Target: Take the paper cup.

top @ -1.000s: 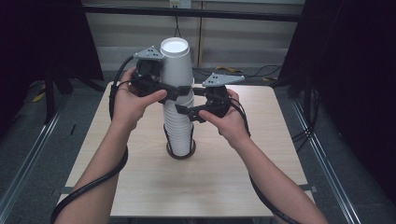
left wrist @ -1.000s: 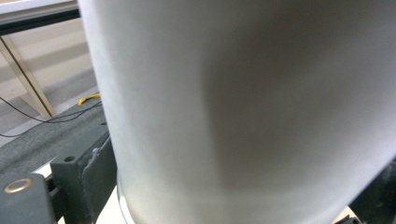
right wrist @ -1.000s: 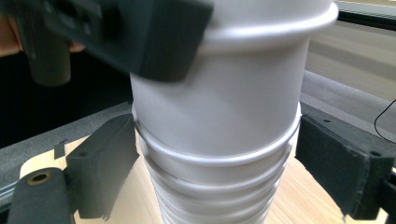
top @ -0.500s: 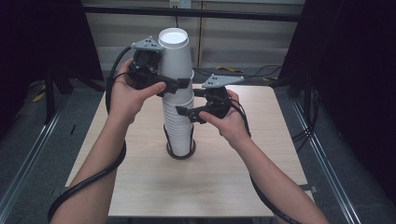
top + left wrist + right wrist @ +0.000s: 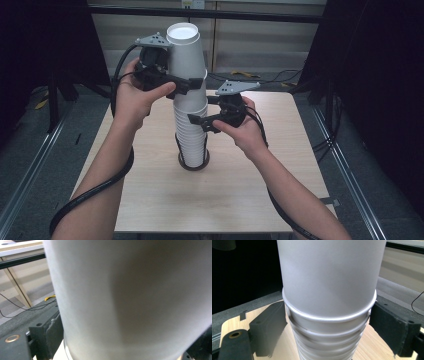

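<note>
Left gripper (image 5: 187, 85) clamps top cup (image 5: 186, 50), lifting it off stack (image 5: 191, 132) mid-surface (image 5: 150, 195). Right gripper (image 5: 202, 112) pinches stack steady. Cups light, thin, crushable, slippery; grip walls gently near rim.

Overhead light falls evenly on the tabletop (image 5: 150, 200); surroundings remain dark. Left gripper view: the top cup (image 5: 130, 297) is blurred, out of focus, shaded at right. Right gripper view is sharper.
</note>
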Tool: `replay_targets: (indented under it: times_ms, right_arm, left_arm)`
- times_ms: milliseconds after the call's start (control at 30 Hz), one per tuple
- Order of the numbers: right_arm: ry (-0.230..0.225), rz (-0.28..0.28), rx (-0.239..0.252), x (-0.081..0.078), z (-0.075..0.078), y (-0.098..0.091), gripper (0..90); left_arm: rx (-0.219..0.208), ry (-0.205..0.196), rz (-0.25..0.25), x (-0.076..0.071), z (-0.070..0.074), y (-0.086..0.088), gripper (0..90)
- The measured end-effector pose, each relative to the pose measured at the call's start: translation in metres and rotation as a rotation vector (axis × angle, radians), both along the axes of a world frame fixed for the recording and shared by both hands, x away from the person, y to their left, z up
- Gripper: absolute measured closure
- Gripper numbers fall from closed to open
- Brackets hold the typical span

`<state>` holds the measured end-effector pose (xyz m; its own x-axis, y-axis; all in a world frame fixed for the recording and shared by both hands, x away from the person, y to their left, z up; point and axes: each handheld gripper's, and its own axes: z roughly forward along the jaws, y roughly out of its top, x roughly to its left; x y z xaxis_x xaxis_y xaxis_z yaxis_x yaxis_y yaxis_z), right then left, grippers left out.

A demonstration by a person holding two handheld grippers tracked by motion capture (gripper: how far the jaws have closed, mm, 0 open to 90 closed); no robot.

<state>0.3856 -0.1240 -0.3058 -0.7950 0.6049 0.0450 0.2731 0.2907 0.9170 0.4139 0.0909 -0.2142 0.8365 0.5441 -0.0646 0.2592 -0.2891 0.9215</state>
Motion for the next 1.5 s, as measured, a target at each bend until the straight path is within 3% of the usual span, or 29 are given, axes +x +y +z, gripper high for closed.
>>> replay_targets:
  times_ms: [1067,1500]
  right_arm:
    - [0.004,0.005,-0.007,-0.001,-0.001,-0.002,13.4]
    - [0.015,0.000,-0.004,0.000,-0.004,-0.005,13.3]
  left_arm:
    - [-0.017,-0.036,0.006,-0.008,0.024,0.008,9.4]
    - [-0.034,-0.025,0.022,-0.011,0.026,0.027,9.3]
